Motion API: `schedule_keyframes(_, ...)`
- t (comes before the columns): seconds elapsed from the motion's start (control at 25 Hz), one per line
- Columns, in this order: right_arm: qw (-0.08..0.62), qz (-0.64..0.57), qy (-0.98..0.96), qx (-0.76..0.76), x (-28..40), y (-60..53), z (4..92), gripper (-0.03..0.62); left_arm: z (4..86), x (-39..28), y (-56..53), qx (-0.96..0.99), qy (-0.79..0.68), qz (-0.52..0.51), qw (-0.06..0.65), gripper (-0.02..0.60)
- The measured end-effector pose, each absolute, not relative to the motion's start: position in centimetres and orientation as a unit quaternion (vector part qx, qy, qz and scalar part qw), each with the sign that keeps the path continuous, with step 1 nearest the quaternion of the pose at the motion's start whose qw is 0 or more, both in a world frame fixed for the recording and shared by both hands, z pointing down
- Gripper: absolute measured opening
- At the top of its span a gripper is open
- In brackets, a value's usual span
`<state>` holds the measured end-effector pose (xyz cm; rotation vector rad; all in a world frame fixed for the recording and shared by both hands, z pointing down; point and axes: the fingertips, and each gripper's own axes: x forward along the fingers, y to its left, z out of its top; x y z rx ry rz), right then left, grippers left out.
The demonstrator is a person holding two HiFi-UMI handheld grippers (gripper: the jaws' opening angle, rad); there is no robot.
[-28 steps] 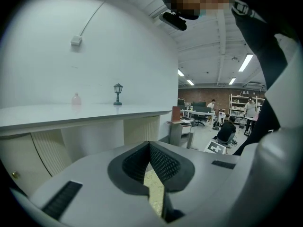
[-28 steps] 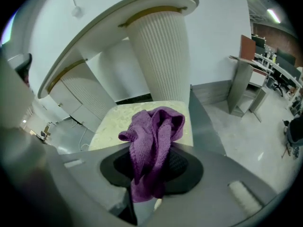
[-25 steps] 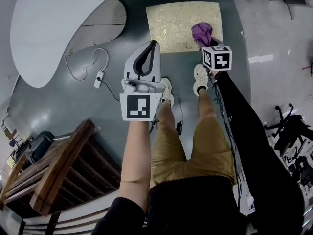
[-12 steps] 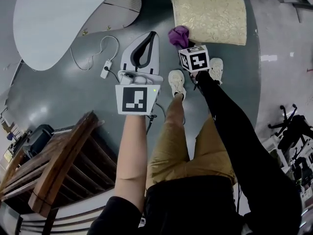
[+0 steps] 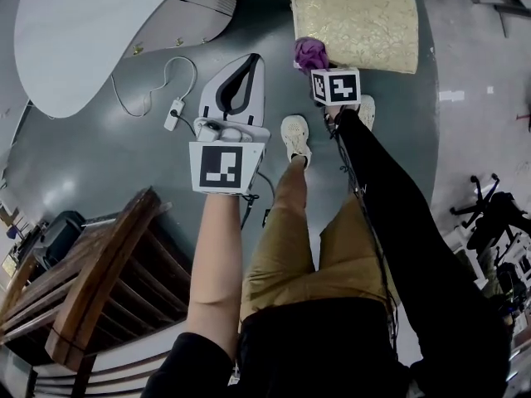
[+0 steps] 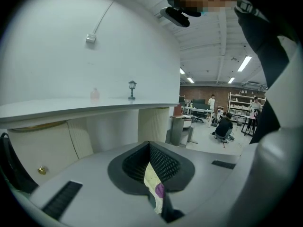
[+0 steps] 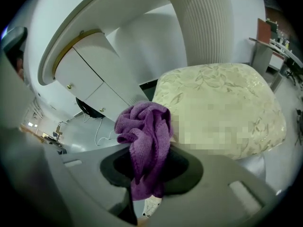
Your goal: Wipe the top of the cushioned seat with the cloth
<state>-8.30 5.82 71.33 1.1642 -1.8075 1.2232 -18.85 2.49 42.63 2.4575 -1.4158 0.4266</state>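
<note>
The cushioned seat [image 5: 357, 23], pale gold with a leaf pattern, lies at the top of the head view and fills the right of the right gripper view [image 7: 222, 103]. My right gripper [image 5: 319, 66] is shut on a bunched purple cloth [image 5: 310, 54] at the seat's near left corner. In its own view the cloth [image 7: 147, 136] rises from the closed jaws [image 7: 147, 183], just left of the seat's edge. My left gripper [image 5: 249, 69] hovers over the floor left of the seat. It is shut with nothing in it [image 6: 156, 193].
A white curved counter [image 5: 91, 23] with cabinet doors [image 7: 94, 74] runs along the left. A power strip and cable [image 5: 172, 114] lie on the grey floor. A ribbed white pedestal [image 7: 201, 22] stands behind the seat. A wooden frame [image 5: 91, 288] is at lower left. The person's shoes [image 5: 294, 135] are near the seat.
The right gripper with the cloth has slid from the seat's near right part to its near left corner. The left gripper has stayed shut beside it.
</note>
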Motion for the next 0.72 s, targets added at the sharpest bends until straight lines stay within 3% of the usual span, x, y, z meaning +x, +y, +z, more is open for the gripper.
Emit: schedule_keyframes(0.72, 0.318, 0.465, -0.648, 0.512, 13.7, 3.8, 71.2, 0.114, 43.6, -5.6, -1.0, 0.849, -0.479, 0.174, 0.140, 0.008)
